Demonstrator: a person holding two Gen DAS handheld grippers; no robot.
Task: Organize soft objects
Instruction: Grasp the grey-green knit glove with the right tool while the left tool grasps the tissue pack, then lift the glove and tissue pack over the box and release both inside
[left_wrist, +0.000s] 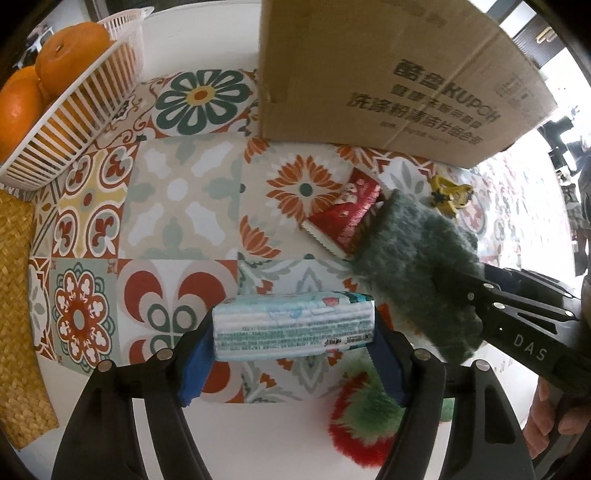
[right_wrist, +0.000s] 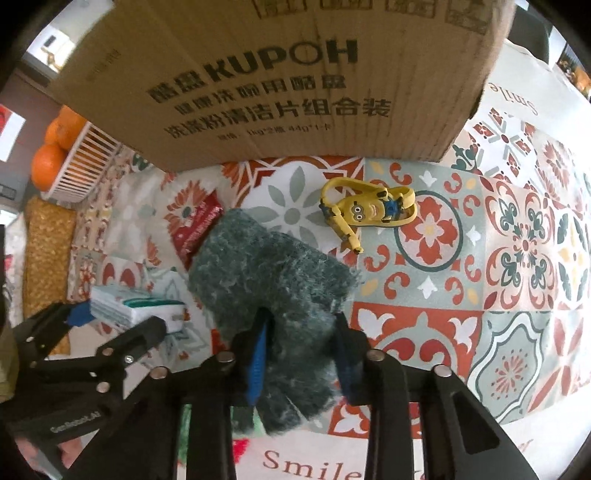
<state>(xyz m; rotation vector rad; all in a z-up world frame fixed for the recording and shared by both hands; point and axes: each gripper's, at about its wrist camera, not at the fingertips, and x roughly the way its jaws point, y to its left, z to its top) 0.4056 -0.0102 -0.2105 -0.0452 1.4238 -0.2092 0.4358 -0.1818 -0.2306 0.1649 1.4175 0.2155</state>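
Observation:
A pale blue tissue pack (left_wrist: 295, 325) lies crosswise between the blue pads of my left gripper (left_wrist: 291, 365), which is shut on its two ends just above the patterned tablecloth (left_wrist: 184, 206). My right gripper (right_wrist: 301, 358) is shut on a dark green fuzzy soft item (right_wrist: 266, 269), whose near end is pinched between the pads while the rest hangs forward over the cloth. In the left wrist view the green fuzzy item (left_wrist: 417, 258) sits to the right of the pack, with the right gripper (left_wrist: 469, 295) buried in it. The tissue pack (right_wrist: 136, 306) shows at the lower left of the right wrist view.
A large cardboard box (right_wrist: 277, 74) stands just behind both grippers. A white basket (left_wrist: 74, 110) with oranges is at the far left beside a woven mat (left_wrist: 18, 295). A red packet (left_wrist: 347, 214), a yellow minion toy (right_wrist: 369, 210) and a red-green fluffy item (left_wrist: 365, 417) lie nearby.

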